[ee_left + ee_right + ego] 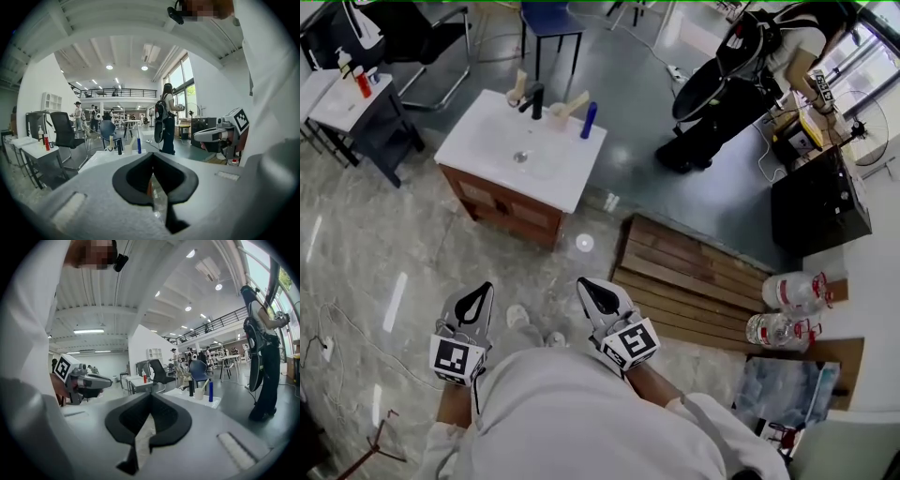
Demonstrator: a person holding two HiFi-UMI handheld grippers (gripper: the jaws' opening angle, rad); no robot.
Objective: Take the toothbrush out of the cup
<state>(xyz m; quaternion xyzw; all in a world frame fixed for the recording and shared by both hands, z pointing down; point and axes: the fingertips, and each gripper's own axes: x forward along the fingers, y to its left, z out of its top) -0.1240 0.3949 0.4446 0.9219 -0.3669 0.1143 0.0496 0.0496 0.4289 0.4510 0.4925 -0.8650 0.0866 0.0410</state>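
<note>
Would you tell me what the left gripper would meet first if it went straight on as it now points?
Most likely the white-topped wooden washbasin cabinet, straight ahead with nothing visible between; the depth is unclear.

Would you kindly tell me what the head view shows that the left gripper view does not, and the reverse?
Only the head view: the wooden pallet, the water jugs, and the left gripper seen from above. Only the left gripper view: the ceiling lights, the balcony railing, and that gripper's jaws closed with nothing between them. Both: the white washstand, the cup holding the toothbrush, the blue bottle, and the right gripper.
</note>
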